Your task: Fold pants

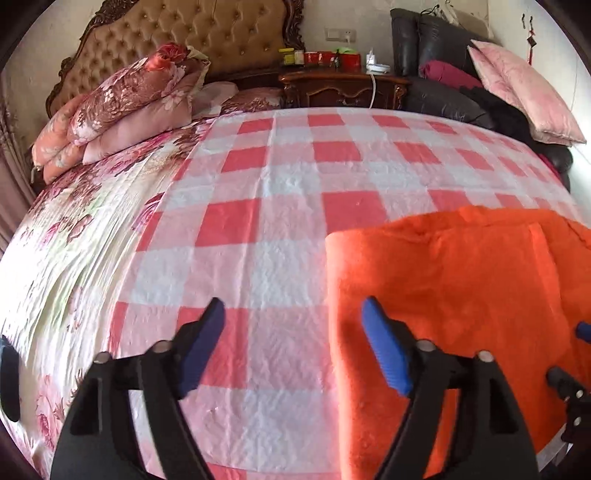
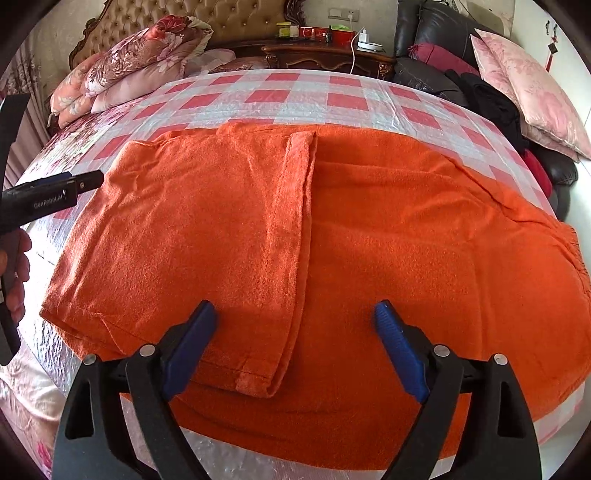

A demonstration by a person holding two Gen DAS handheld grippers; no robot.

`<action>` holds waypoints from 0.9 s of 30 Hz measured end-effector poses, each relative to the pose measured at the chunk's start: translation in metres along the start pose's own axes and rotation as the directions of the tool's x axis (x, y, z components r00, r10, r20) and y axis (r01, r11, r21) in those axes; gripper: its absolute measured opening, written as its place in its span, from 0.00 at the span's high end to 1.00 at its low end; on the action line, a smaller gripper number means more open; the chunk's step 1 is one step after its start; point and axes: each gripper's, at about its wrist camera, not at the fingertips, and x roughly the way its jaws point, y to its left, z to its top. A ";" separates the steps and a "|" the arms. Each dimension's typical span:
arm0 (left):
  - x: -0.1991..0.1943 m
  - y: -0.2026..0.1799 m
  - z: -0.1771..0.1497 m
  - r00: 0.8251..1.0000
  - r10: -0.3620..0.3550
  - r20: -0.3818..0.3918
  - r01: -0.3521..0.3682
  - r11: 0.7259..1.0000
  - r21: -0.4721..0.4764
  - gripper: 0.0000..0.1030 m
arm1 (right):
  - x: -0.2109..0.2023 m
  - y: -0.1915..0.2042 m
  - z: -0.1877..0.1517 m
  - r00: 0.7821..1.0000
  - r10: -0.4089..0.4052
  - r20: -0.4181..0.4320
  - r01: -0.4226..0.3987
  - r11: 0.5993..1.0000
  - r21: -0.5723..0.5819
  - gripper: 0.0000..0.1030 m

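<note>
The orange fleece pants (image 2: 332, 229) lie flat on the checked sheet (image 2: 295, 92), with the leg ends folded over onto the upper part; the folded edge runs down the middle. The elastic waistband (image 2: 576, 254) is at the right. My right gripper (image 2: 295, 343) is open and empty, just above the near edge of the folded layer. My left gripper (image 1: 293, 343) is open and empty, hovering over the pants' left folded edge (image 1: 332, 295); the pants (image 1: 461, 295) fill the right of that view. The left gripper also shows at the left of the right wrist view (image 2: 88, 181).
A red-and-white checked sheet (image 1: 258, 221) covers the bed over a floral bedspread (image 1: 74, 240). Folded floral quilts (image 1: 122, 107) lie by the tufted headboard (image 1: 192, 33). A nightstand (image 1: 343, 85) with jars, black leather seat (image 1: 443, 99) and pink pillow (image 1: 524, 96) stand behind.
</note>
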 end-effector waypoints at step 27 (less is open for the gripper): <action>-0.029 -0.055 -0.061 0.983 -0.176 -0.046 0.174 0.984 -0.033 0.21 | 0.037 0.031 0.066 0.997 -0.070 -0.030 0.070 0.997 -0.010 0.10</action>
